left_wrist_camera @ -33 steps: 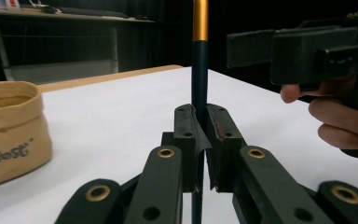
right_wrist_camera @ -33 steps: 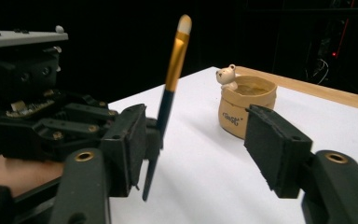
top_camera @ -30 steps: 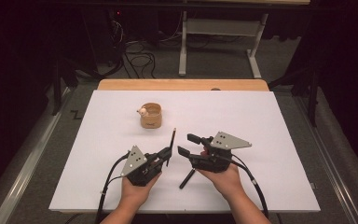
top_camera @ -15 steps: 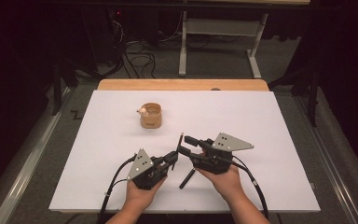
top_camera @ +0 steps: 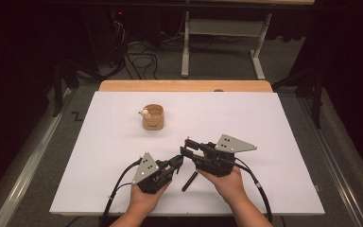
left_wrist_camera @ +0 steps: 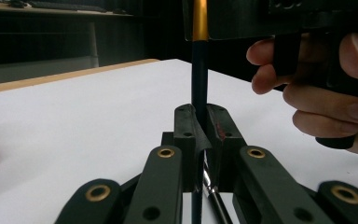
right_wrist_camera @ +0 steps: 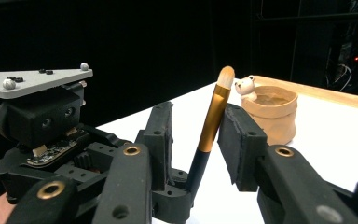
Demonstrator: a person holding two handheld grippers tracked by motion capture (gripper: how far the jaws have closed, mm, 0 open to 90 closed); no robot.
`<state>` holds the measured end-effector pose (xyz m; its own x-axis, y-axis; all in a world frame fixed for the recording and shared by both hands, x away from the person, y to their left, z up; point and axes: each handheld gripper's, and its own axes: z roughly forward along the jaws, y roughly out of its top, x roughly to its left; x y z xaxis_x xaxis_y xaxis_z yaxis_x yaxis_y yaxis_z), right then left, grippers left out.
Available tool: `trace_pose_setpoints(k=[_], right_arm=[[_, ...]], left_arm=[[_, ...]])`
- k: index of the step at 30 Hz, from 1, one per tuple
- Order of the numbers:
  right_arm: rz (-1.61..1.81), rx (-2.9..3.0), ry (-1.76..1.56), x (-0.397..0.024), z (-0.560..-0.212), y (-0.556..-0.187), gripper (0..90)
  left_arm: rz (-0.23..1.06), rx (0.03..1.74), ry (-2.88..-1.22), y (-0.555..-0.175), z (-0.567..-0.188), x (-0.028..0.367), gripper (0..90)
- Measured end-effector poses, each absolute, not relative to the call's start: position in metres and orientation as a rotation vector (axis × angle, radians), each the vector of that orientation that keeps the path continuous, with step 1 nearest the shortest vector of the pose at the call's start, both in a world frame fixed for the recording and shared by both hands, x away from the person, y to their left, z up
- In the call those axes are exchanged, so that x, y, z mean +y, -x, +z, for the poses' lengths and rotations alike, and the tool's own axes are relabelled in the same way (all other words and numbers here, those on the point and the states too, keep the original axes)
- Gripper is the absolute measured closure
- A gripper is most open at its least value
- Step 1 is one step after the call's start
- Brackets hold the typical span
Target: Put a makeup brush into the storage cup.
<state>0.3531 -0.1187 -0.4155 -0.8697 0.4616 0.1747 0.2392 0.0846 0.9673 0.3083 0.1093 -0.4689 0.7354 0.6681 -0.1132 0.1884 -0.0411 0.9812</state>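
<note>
Left gripper: clamped on the brush handle, holding it upright.
Right gripper: jaws have just been closing around the gold ferrule; a gap shows on each side, so not yet gripping.
Brush: between both grippers, near the table's front edge, bristles up.
Pouch: well apart, behind.
Risk: an off-centre closing jaw could push the brush askew, or the left could release too early and drop it.

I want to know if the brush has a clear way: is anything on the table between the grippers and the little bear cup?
No. In the high view, only bare white table lies between the grippers' brush and the bear cup.
</note>
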Motion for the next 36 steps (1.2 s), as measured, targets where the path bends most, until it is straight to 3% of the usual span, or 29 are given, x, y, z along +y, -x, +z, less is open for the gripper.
trace_pose_setpoints(k=[19,31,36], right_arm=[[1.915,2.194,-0.758,-0.1201,-0.4209,-0.3568,83.7],[1.891,2.196,-0.728,-0.1191,-0.4212,-0.3551,85.4],[1.873,2.197,-0.710,-0.1186,-0.4209,-0.3539,85.4]], left_arm=[[0.446,0.705,-1.599,-0.3084,-0.4687,0.1094,83.7],[0.443,0.702,-1.610,-0.3096,-0.4688,0.1088,83.3],[0.436,0.708,-1.610,-0.3110,-0.4660,0.1101,74.4]])
